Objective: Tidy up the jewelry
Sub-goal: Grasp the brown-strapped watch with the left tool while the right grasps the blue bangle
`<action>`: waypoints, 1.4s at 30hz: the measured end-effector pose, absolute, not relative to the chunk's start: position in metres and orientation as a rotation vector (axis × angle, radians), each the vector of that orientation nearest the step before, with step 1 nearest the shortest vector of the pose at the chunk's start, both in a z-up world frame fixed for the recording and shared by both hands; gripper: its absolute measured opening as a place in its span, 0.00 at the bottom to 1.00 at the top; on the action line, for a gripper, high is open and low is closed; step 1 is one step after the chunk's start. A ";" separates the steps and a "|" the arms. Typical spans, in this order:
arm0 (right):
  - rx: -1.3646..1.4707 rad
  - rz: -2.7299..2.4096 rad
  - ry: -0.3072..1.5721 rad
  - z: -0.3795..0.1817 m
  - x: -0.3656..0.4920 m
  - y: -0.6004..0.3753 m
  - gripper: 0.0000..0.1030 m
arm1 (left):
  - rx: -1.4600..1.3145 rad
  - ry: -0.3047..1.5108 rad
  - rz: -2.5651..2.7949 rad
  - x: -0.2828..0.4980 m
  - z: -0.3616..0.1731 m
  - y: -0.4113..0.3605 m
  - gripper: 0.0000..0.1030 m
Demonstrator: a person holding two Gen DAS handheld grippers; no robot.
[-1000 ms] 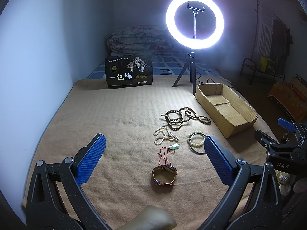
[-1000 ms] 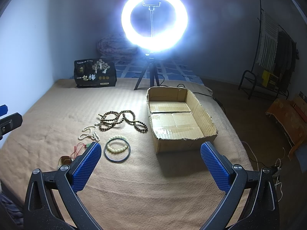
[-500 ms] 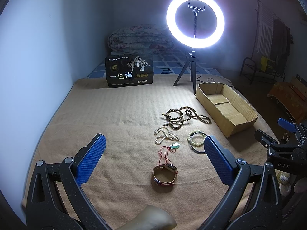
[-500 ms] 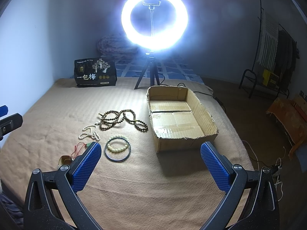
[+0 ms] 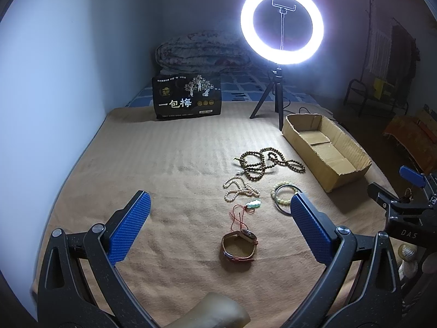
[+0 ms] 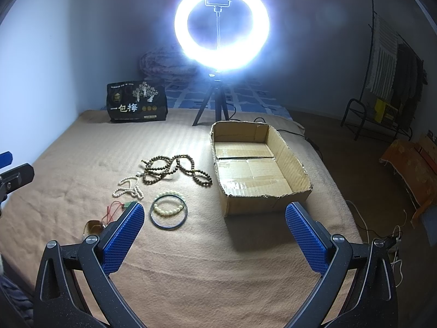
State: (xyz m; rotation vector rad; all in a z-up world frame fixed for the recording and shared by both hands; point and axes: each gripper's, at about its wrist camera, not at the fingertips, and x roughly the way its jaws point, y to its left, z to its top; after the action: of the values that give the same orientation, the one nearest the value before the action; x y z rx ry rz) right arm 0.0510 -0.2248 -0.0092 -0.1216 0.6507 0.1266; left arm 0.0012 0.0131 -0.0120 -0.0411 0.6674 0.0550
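Observation:
Jewelry lies on a tan blanket (image 5: 177, 158): a brown bead necklace (image 5: 266, 161) (image 6: 174, 169), a white pearl strand (image 5: 239, 188) (image 6: 129, 187), a pale bead bracelet inside a dark bangle (image 5: 284, 195) (image 6: 168, 210), a green pendant on red cord (image 5: 252, 205) (image 6: 127, 205), and a brown strap watch (image 5: 239, 246) (image 6: 92, 227). An open cardboard box (image 5: 325, 150) (image 6: 256, 166) sits to their right. My left gripper (image 5: 218, 218) stands open above the watch. My right gripper (image 6: 214, 227) stands open in front of the box and bangle. Neither holds anything.
A lit ring light on a tripod (image 5: 281, 27) (image 6: 221, 24) stands behind the box. A black printed bag (image 5: 187, 97) (image 6: 136, 104) stands at the back left, with a folded quilt (image 5: 202, 52) behind. A wall bounds the left side; a clothes rack (image 6: 387, 76) stands right.
Almost nothing has moved. The left wrist view has shifted very slightly; both grippers stay open and the jewelry lies where it was.

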 end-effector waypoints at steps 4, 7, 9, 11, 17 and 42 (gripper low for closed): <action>-0.128 0.131 0.660 -0.011 0.052 -0.224 1.00 | -0.040 0.683 0.072 0.004 -0.016 0.018 1.00; -0.127 0.152 0.682 -0.013 0.055 -0.223 1.00 | -0.045 0.699 0.077 0.006 -0.020 0.023 1.00; -0.125 0.176 0.701 -0.016 0.057 -0.222 1.00 | -0.044 0.708 0.082 0.008 -0.022 0.026 1.00; -0.135 0.196 0.720 -0.020 0.059 -0.218 1.00 | -0.045 0.719 0.088 0.009 -0.026 0.030 1.00; -0.162 0.233 0.784 -0.035 0.069 -0.211 1.00 | -0.103 0.806 0.093 0.018 -0.043 0.050 1.00; -0.237 0.418 0.956 -0.108 0.124 -0.160 1.00 | -0.258 1.227 -0.072 0.066 -0.147 0.043 0.54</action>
State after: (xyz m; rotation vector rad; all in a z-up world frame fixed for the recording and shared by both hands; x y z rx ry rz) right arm 0.1239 -0.1604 -0.1077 -0.2373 0.9558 0.4176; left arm 0.0660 0.0428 -0.1470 -0.2578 1.2271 -0.0717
